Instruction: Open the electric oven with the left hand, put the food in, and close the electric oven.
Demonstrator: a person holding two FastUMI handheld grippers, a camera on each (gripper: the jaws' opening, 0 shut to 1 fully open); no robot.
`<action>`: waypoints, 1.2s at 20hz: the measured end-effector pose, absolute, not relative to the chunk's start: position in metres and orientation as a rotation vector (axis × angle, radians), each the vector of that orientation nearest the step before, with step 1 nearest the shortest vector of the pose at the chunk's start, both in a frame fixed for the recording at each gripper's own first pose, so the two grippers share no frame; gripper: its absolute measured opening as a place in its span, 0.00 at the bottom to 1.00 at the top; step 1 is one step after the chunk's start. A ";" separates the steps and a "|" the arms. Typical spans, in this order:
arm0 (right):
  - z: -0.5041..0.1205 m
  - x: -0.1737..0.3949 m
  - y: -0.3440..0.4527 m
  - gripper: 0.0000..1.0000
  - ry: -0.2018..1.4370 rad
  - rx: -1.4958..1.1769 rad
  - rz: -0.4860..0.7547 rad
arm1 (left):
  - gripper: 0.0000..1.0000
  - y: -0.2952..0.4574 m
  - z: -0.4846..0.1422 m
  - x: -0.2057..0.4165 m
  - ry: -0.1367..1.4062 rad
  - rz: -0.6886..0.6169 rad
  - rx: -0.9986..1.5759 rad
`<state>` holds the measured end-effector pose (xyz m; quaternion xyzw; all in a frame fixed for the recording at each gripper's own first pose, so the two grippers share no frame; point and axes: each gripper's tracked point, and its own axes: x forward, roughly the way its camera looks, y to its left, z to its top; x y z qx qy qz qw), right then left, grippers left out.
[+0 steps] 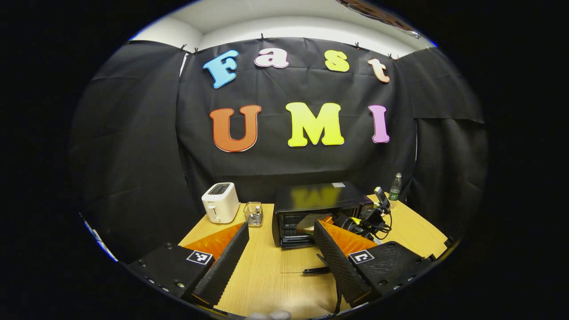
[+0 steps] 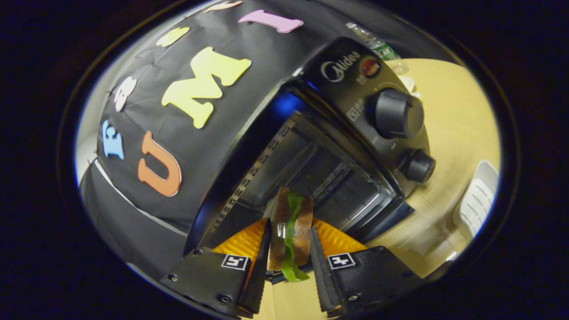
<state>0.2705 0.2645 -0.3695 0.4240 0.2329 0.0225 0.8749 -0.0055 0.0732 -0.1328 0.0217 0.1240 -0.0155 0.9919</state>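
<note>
the right gripper (image 2: 289, 249) holds a brown-bread sandwich with green lettuce (image 2: 291, 231) clamped between its two fingers, on edge, at about six o'clock in the right gripper view, its front end pointing into the mouth of the black electric oven (image 2: 338, 178), which stands open with its dark wire rack visible at the centre. the step in hand looks to be carrying the food inside; to do it well the sandwich should probably go in level above the rack, clear of the opening's frame and of the two black round knobs (image 2: 398, 113) at two o'clock, and be let go only once it rests on the rack, so the lettuce does not slide out. the left gripper (image 1: 280, 249) hangs with its jaws wide apart and nothing between them, at six o'clock in the left gripper view, back from the oven, placed to reach the lowered door afterwards. the surface is a light wooden table (image 1: 266, 275); on it stand a white two-slot toaster (image 1: 220, 202) at nine o'clock of the oven, a small clear wire-frame cup (image 1: 253, 213) beside it, and a clear plastic bottle (image 1: 394, 186) at two o'clock, with black cloth hung behind.
</note>
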 end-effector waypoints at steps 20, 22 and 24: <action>-0.202 0.145 0.126 0.95 0.246 0.087 0.066 | 0.95 0.061 -0.173 -0.004 0.241 -0.018 0.056; -0.172 0.128 0.100 0.95 0.199 0.053 0.050 | 0.96 0.053 -0.192 -0.005 0.268 -0.023 0.072; -0.147 0.110 0.076 0.94 0.165 0.042 0.033 | 0.96 0.039 -0.214 -0.007 0.298 -0.041 0.076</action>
